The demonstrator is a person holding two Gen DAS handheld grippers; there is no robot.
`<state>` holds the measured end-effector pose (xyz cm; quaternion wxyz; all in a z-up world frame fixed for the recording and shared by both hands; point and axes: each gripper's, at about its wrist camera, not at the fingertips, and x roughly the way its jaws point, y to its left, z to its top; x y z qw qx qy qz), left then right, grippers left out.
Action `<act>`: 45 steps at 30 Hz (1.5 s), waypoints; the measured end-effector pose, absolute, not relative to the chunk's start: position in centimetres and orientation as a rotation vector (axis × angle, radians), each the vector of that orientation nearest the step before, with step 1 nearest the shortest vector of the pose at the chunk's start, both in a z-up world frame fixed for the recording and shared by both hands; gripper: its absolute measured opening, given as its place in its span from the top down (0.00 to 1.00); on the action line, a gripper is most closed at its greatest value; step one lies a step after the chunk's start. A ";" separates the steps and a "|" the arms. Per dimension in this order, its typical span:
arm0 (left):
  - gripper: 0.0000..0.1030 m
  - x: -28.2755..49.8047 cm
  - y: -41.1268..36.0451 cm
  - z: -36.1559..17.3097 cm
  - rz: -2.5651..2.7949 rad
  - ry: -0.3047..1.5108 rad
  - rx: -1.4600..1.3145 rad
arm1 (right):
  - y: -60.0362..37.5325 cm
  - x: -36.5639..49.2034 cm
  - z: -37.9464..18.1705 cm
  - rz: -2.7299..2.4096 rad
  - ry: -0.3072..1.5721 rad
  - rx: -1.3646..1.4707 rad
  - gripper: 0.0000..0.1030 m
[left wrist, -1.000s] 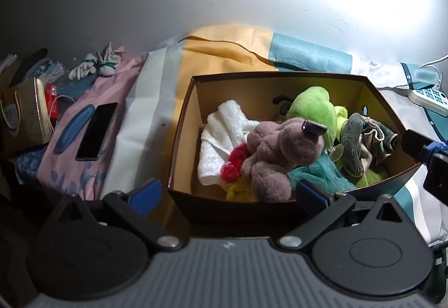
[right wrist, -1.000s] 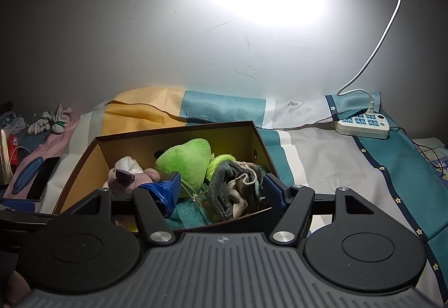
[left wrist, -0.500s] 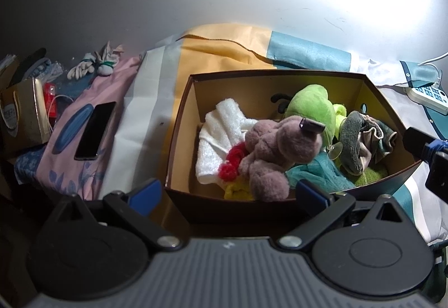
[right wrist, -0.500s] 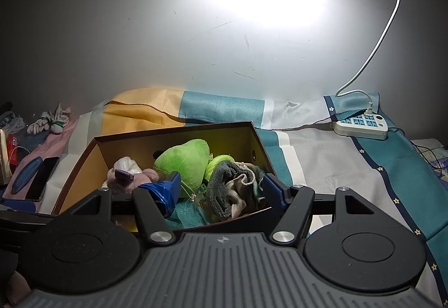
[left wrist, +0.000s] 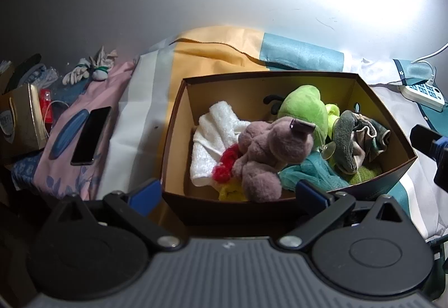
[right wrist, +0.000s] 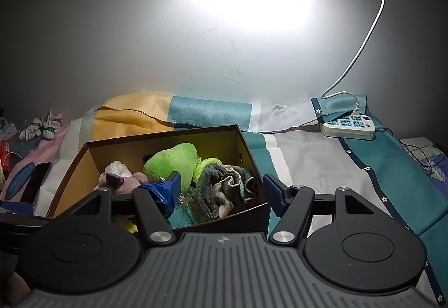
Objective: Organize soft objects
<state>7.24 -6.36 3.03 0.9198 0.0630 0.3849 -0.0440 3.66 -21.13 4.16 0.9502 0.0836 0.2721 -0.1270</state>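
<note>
- Apparently nearly finished: the cardboard box (left wrist: 282, 207), near the bed's middle, is holding the mauve plush (left wrist: 268, 151), green plush (left wrist: 303, 109), white towel (left wrist: 215, 128) and grey cloth (left wrist: 352, 139).
- Both the left gripper (left wrist: 228, 190) and right gripper (right wrist: 222, 190) are hovering with fingers wide, holding nothing.
- White gloves (left wrist: 89, 69) are lying by the bed's far-left edge, possibly remaining.

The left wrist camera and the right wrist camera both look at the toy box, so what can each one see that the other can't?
Only the left wrist view shows the red fluffy thing and the gold bag. Only the right wrist view shows the whole white cable climbing the wall. Both show the box, green plush, pink plush, grey cloth, phone and power strip. The left gripper and right gripper are both open and empty.
</note>
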 end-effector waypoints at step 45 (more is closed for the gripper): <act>0.01 6.8 -6.0 3.0 -0.049 0.786 0.131 | -20.8 4.3 3.5 -0.212 0.585 0.154 0.51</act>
